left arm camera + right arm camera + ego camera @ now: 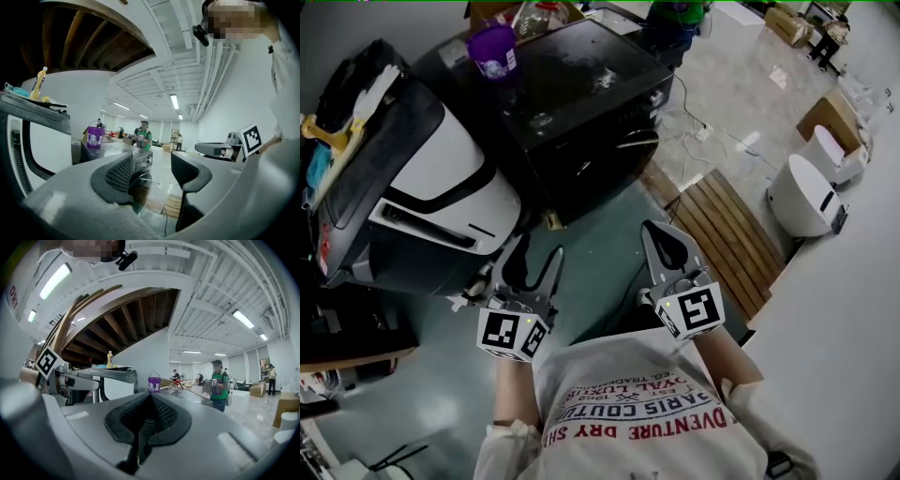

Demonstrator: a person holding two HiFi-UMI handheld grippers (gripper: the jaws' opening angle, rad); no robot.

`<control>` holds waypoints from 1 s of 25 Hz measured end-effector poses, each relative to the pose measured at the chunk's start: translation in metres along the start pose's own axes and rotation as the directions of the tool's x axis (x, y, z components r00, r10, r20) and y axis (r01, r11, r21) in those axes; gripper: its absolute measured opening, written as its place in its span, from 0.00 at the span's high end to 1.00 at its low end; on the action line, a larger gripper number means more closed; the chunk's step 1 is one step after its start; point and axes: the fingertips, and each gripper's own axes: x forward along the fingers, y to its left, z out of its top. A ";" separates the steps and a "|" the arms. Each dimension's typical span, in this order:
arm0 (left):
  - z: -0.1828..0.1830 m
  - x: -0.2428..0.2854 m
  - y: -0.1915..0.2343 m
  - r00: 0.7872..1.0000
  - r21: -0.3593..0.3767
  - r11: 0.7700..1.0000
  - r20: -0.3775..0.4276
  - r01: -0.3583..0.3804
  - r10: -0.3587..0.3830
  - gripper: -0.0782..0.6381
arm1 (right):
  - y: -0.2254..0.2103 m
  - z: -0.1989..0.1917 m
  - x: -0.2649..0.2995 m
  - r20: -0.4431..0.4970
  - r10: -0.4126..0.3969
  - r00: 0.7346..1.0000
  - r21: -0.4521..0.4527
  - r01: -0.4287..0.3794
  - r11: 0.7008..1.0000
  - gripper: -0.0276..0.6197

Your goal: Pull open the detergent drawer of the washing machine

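Low in the head view, the left gripper (539, 251) and the right gripper (667, 246) are held side by side above a white printed shirt (647, 412), both pointed toward two machines. Nearest the left gripper a white machine (455, 183) is seen, its front crossed by a dark curved band and a dark horizontal slot; beside it, further off, a black machine (572, 103) is set, with a purple bucket (493, 49) on its top. Which panel is the detergent drawer cannot be told, and neither machine is touched by a gripper. Along the left gripper (152, 173) its jaws are shown spread, with nothing between them but the round door glass of the black machine (140, 161) far behind. Along the right gripper (149, 401) the ribbed pads are pressed together, with nothing pinched. A yellow bottle (109, 359) is stood on the white machine's lid. A wooden slatted platform (727, 239) is laid on the floor to the right.
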 end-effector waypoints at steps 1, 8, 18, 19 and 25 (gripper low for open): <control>0.002 0.014 -0.005 1.000 -0.010 1.000 0.007 -0.028 0.028 0.53 | -0.016 -0.001 0.004 -0.005 0.023 1.000 -0.012 -0.024 1.000 0.96; -0.003 0.096 -0.041 0.986 -0.133 0.978 0.031 -0.160 0.165 0.53 | -0.105 -0.012 0.024 -0.050 0.158 0.986 -0.030 -0.159 0.987 0.96; -0.029 0.137 -0.028 0.979 -0.291 0.938 0.023 -0.186 0.201 0.54 | -0.133 -0.040 0.074 -0.096 0.267 0.959 -0.023 -0.271 0.962 0.96; -0.034 0.141 -0.020 0.978 -0.316 0.930 0.020 -0.190 0.207 0.54 | -0.132 -0.044 0.082 -0.105 0.275 0.956 -0.023 -0.279 0.960 0.96; -0.063 0.173 0.042 0.971 -0.448 0.871 0.028 -0.200 0.237 0.55 | -0.125 -0.061 0.151 -0.132 0.324 0.937 -0.007 -0.327 0.945 0.96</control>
